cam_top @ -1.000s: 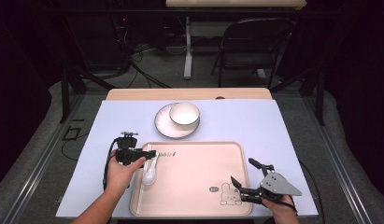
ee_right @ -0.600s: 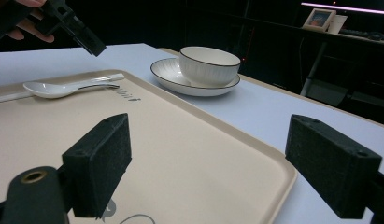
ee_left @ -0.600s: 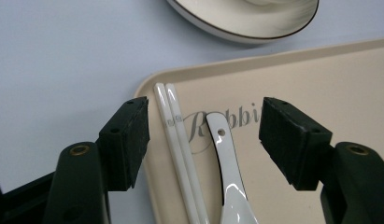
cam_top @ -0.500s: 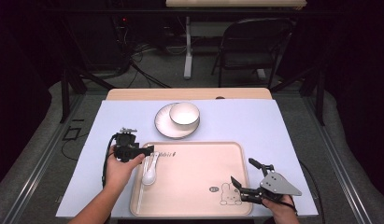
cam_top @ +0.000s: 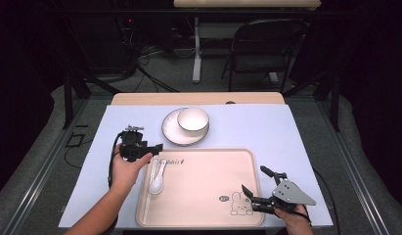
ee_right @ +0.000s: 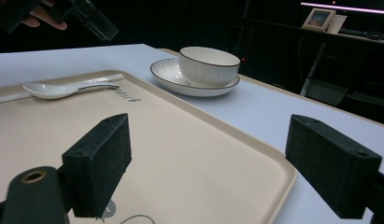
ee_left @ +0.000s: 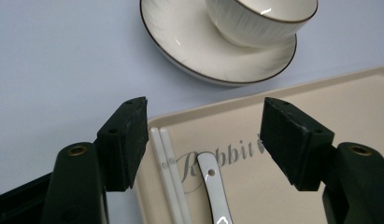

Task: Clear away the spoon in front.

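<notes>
- State: the left gripper point(cam_top: 157, 147) stands wide with nothing between the jaws; they have just been opening. It hovers over the tray's point(cam_top: 198, 223) far-left corner, just above the spoon's handle.
- The spoon point(cam_top: 156, 180) lies on the tray at the 9 o'clock side, bowl toward the person, beside 2 white chopsticks point(cam_top: 150, 188) along the left rim.
- The right gripper point(cam_top: 257, 197) is also wide and empty, at the tray's 4 o'clock corner.
- Risk 1: a low sideways pass of the left pads could catch the spoon handle point(ee_left: 213, 186) and skid it onto the chopsticks point(ee_left: 171, 182).
- Risk 2: reaching toward 12 o'clock, a jaw could clip the plate point(cam_top: 174, 134) rim and tilt the bowl point(cam_top: 192, 119) standing on it.
- Risk 3: the right gripper pressing the tray edge could shift the tray and roll the chopsticks.
</notes>
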The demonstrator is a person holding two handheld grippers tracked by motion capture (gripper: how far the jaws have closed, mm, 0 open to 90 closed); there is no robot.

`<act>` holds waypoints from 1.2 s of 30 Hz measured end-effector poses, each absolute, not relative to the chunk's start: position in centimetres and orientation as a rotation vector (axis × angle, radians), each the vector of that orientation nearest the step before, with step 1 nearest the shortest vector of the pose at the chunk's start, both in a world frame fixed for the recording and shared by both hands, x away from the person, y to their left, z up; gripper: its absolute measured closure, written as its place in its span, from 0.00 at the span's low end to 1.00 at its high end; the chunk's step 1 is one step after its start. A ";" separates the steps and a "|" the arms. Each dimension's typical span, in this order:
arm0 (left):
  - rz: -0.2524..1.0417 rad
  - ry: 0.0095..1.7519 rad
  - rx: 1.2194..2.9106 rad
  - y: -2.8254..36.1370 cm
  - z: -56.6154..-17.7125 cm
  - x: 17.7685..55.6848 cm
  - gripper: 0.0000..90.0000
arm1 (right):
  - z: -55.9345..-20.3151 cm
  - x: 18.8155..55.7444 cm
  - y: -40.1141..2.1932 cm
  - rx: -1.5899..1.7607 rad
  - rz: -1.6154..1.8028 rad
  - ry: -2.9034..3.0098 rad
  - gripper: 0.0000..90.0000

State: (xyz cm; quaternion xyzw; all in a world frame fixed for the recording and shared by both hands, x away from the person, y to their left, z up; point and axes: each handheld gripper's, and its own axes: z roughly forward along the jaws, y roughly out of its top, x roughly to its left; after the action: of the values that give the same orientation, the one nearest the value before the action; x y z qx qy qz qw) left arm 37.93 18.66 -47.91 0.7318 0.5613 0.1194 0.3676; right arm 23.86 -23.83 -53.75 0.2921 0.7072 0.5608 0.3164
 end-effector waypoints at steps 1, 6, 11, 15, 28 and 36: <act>0.307 1.441 1.875 18.6 -47.8 38.1 0.36 | -53.8 23.9 -23.8 0.771 1.478 1.861 0.15; 0.311 1.433 1.872 18.2 -47.2 39.0 0.36 | -53.8 23.9 -23.8 0.770 1.478 1.862 0.16; 0.327 1.424 1.855 17.7 -46.4 40.0 0.36 | -53.8 23.9 -23.8 0.772 1.480 1.860 0.16; 0.317 1.428 1.829 17.4 -46.1 40.9 0.36 | -53.8 23.9 -23.8 0.772 1.480 1.861 0.16; 0.309 1.449 1.794 16.0 -46.1 43.1 0.36 | -53.8 23.8 -23.8 0.767 1.477 1.865 0.16; 0.310 1.462 1.753 15.6 -46.4 44.1 0.36 | -53.8 23.8 -23.8 0.765 1.478 1.865 0.16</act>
State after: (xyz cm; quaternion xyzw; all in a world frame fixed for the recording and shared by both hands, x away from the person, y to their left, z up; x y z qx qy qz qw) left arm 44.13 15.61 -46.43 0.6951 0.5799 0.1230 0.4067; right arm 23.81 -23.83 -53.75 0.2904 0.7081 0.5612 0.3153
